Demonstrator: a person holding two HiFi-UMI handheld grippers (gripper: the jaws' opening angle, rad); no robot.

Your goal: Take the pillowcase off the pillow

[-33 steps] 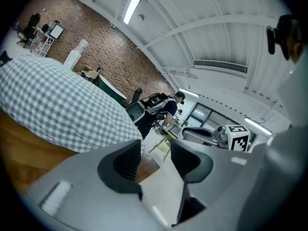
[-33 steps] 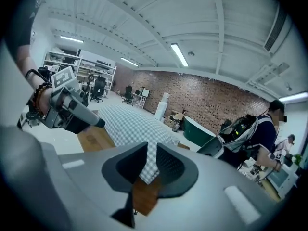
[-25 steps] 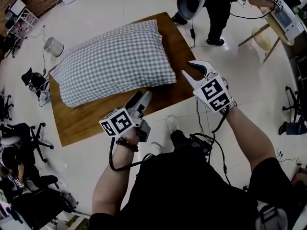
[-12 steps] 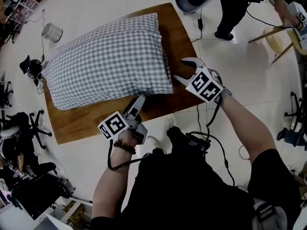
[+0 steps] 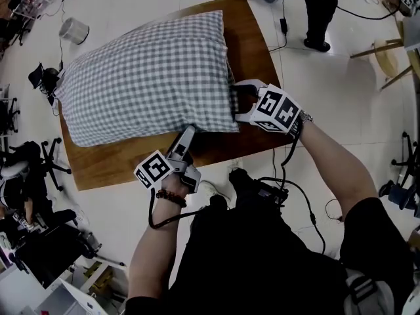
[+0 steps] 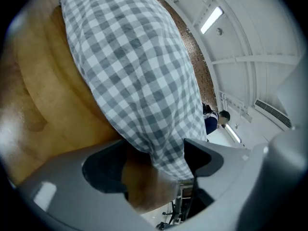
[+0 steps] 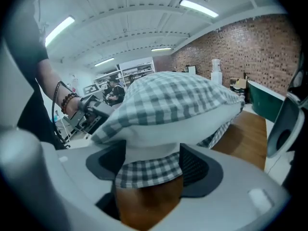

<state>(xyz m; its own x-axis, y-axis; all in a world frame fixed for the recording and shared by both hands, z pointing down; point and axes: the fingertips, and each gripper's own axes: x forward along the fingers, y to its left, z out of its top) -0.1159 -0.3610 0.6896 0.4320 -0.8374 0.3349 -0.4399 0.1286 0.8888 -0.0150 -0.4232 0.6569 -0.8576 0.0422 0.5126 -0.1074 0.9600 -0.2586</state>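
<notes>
A pillow in a grey-and-white checked pillowcase (image 5: 144, 77) lies on the wooden table (image 5: 252, 38). My left gripper (image 5: 189, 132) is at the pillow's near edge; in the left gripper view (image 6: 154, 162) its jaws stand wide apart with a checked corner (image 6: 168, 148) hanging between them. My right gripper (image 5: 237, 101) is at the case's open right end. Its jaws (image 7: 151, 165) are opening, with the white pillow (image 7: 159, 134) and a flap of checked cloth (image 7: 144, 172) between them.
A person (image 5: 321, 12) stands beyond the table's far right corner. Office chairs (image 5: 26, 169) and gear crowd the floor at the left, with a white bin (image 5: 73, 29) at the far left. A wooden stool (image 5: 394, 51) stands to the right. Cables trail near my feet.
Both grippers have moved in to the pillow. The right one swung left around the open end with its jaws widening. The left one came up to the near edge.
</notes>
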